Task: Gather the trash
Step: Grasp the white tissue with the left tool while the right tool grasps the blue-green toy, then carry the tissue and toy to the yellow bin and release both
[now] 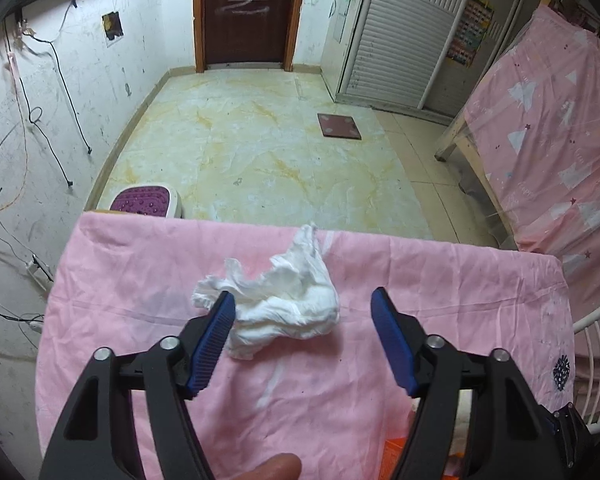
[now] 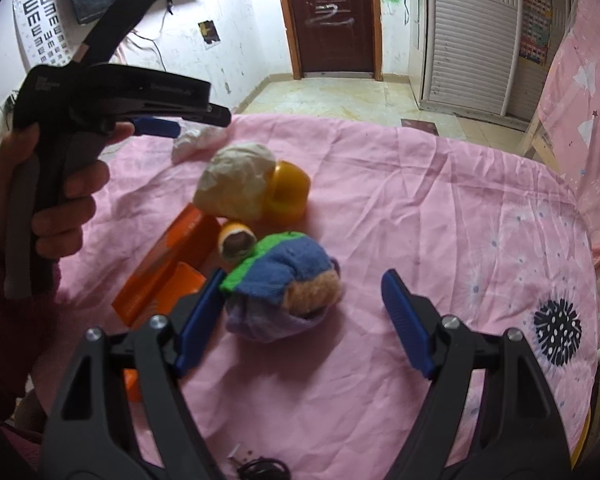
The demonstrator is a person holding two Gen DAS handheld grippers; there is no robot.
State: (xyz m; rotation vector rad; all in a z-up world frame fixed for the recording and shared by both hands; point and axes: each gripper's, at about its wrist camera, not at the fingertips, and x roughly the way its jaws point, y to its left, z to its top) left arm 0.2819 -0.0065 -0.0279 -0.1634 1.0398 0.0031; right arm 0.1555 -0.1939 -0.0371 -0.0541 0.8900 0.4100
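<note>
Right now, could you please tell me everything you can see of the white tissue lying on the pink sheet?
The white tissue is a crumpled wad of thin, soft paper, creased all over, with one twisted corner pointing up toward the far edge. It lies on the pink sheet, near the far edge of the covered surface. The left gripper is over it with jaws open; one blue pad overlaps its near-left end, the other stands clear. Whether that pad touches it cannot be told.

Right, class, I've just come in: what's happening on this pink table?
A person holds a gripper in each hand over the pink cloth. The left gripper hangs open around a crumpled white tissue, not yet gripping it. The right gripper is open by a rolled sock bundle. Nothing is picked up.
</note>
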